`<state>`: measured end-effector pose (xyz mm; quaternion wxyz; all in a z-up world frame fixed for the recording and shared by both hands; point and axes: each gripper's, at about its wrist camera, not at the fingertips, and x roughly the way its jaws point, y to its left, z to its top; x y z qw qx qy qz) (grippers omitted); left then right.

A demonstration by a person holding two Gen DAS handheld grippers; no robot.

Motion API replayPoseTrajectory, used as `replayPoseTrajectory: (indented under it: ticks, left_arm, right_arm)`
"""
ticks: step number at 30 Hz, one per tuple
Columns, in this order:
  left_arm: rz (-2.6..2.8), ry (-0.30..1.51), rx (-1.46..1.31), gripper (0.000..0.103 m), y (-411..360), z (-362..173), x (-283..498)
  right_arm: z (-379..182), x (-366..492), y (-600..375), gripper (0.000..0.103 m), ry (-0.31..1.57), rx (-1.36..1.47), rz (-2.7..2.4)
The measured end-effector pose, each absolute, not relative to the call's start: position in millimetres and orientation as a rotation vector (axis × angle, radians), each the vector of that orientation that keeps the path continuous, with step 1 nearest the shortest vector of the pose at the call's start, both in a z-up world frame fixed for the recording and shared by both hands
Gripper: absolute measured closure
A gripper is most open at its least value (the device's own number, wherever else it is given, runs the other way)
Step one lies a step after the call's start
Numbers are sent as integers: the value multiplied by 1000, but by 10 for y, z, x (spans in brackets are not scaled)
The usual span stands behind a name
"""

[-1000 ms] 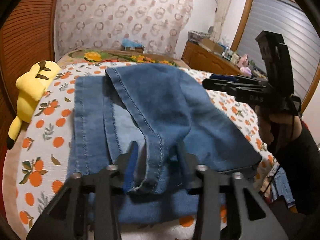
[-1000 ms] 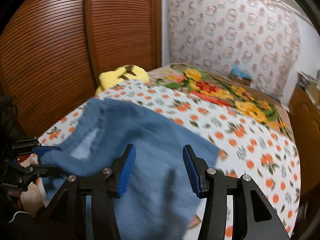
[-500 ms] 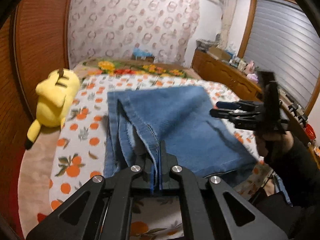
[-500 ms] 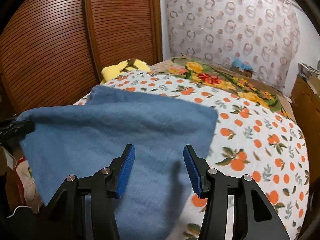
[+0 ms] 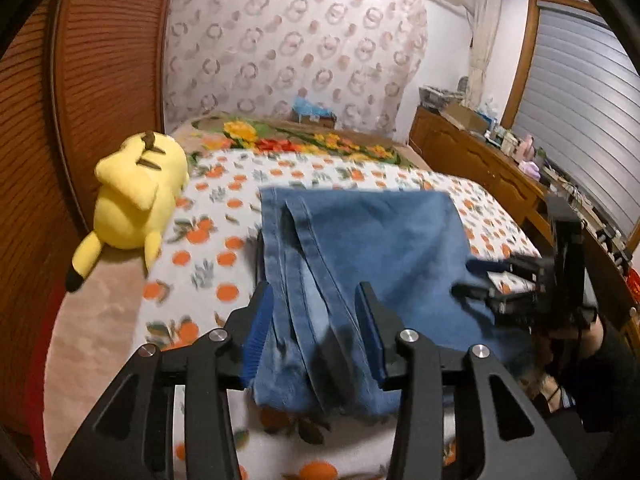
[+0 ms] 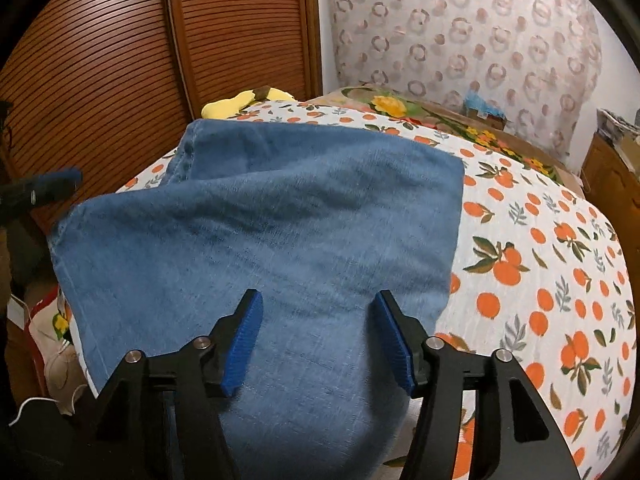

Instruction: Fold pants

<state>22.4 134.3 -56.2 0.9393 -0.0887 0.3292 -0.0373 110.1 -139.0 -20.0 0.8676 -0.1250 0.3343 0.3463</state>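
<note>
Orange-print bed (image 6: 560, 240) carries folded jeans (image 6: 280, 220). Left gripper (image 5: 312, 332): fingers released, hem edges lying between them. Right gripper (image 6: 316, 340): released above near fold; long axis runs away ahead.

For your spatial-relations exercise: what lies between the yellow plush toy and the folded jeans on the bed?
Only bare orange-print bedsheet separates the yellow plush toy from the jeans; the left wrist view shows it.

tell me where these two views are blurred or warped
Left wrist view: motion blur smears the right gripper and the far edge of the jeans; the plush toy stays fairly sharp. Right wrist view: mostly sharp, the left gripper blurred at the edge; fisheye bends the wardrobe slats.
</note>
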Motion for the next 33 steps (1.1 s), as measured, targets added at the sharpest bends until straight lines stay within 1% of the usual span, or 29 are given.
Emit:
replayPoseTrajectory:
  ticks: [8, 13, 22, 24, 25, 26, 28, 33]
  left_arm:
    - [-106, 727, -123, 61, 1341, -631, 825]
    - [-128, 787, -94, 63, 1299, -749, 1175]
    - [-109, 867, -69, 63, 1319, -888, 1584]
    - [-113, 876, -70, 69, 1314, -915, 1607]
    - [-120, 878, -71, 82, 1311, -920, 1604]
    - [-124, 877, -69, 90, 1303, -915, 1598]
    - [-123, 862, -66, 98, 1299, -870, 1586]
    - [-81, 769, -49, 99, 1291, -566, 1513]
  right_arm:
    - [-290, 1101, -1367, 36, 713, -256, 698]
    - [-314, 1042, -1330, 36, 697, -287, 676]
    - [-331, 1007, -1357, 36, 694, -280, 678]
    - [-335, 1008, -1365, 36, 695, -276, 681]
    - [-336, 1011, -1373, 36, 696, -273, 681]
    - [-337, 1012, -1376, 36, 696, -272, 682]
    - [-337, 1014, -1385, 36, 696, -270, 683]
    - [-331, 1018, -1399, 36, 697, -268, 684]
